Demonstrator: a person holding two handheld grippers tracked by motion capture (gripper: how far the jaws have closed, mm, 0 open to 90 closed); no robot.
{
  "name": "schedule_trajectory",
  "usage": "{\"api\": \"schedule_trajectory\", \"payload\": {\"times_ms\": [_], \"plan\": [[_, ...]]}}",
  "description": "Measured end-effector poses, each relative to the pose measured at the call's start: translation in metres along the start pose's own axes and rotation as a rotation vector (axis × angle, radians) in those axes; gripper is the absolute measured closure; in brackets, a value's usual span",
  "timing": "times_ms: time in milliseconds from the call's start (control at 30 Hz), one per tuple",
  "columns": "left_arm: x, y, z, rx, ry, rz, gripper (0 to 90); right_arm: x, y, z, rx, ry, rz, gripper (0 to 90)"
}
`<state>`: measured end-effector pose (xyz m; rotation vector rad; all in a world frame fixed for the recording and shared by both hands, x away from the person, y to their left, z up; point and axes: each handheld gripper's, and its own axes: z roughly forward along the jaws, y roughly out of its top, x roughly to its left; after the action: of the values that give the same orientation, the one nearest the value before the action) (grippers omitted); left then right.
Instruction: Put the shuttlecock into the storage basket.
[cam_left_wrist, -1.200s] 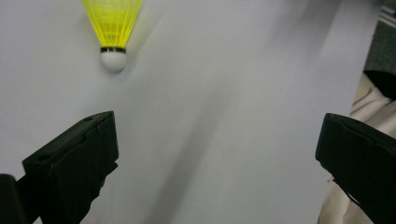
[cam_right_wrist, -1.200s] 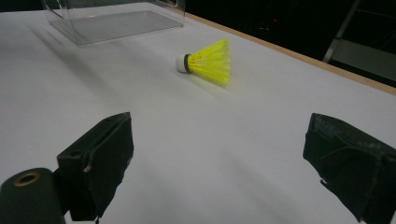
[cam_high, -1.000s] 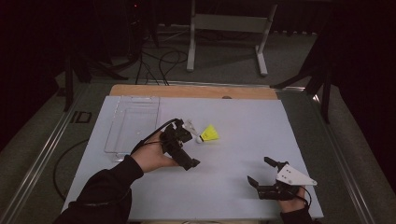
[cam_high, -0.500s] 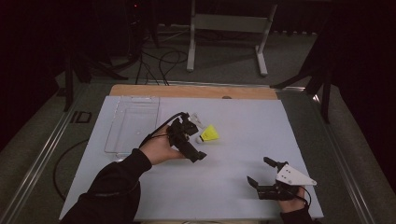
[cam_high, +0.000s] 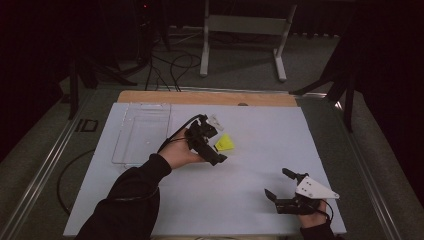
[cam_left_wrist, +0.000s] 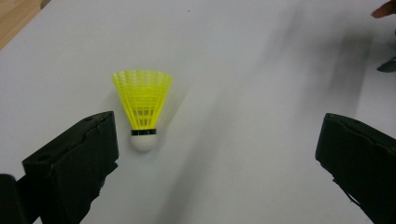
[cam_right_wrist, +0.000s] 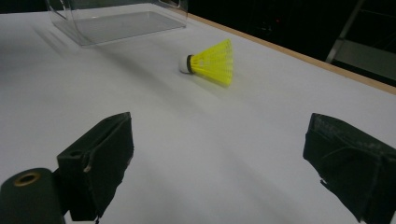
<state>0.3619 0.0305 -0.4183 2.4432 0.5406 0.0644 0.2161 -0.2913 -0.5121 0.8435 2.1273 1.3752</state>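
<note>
Item: yellow plastic shuttlecock with white cork tip (cam_left_wrist: 142, 112), lying on its side mid-counter (cam_high: 260, 130), just right of the clear plastic tray (cam_high: 142, 132).

Left hand-held gripper (cam_high: 212, 145): hovering beside it, jaws spread wide, holding nothing.

Right hand-held gripper (cam_high: 282, 187): resting near right, wide open, empty.

Step, as judged: approaching for pickup. Next: centring the jaws over the shuttlecock, then closing gently.

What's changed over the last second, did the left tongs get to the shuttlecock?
The left tongs moved forward and right, up to the yellow shuttlecock, jaws open, nothing gripped yet. The shuttlecock, the clear tray and the open right tongs stayed put.
</note>
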Motion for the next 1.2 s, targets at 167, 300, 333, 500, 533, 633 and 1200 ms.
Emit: {"api": "schedule_trajectory", "payload": {"times_ms": [167,300,333,500,533,633,1200], "plan": [[0.005,-0.001,0.009,-0.012,0.004,-0.003,0.0,0.0,0.0,0.0,-0.001,0.0,-0.002,8.8],[0.01,-0.004,0.015,-0.027,0.023,-0.005,0.0,0.0,0.0,0.0,-0.004,0.002,-0.003,8.7],[0.011,-0.004,0.017,-0.024,0.039,-0.008,0.0,0.0,0.0,0.0,-0.004,0.002,-0.003,8.7],[0.019,-0.005,0.023,-0.032,0.06,-0.026,0.0,0.0,0.0,0.0,-0.002,0.004,0.005,8.7],[0.02,-0.005,0.023,-0.034,0.055,-0.027,0.0,0.0,0.0,0.0,-0.004,0.005,0.002,8.7],[0.024,-0.007,0.027,-0.04,0.061,-0.022,0.0,0.0,0.0,0.0,-0.005,0.005,0.001,8.7],[0.045,-0.018,0.061,0.031,0.036,-0.059,3.6,0.001,0.0,0.0,-0.004,0.009,0.0,8.7]]}}
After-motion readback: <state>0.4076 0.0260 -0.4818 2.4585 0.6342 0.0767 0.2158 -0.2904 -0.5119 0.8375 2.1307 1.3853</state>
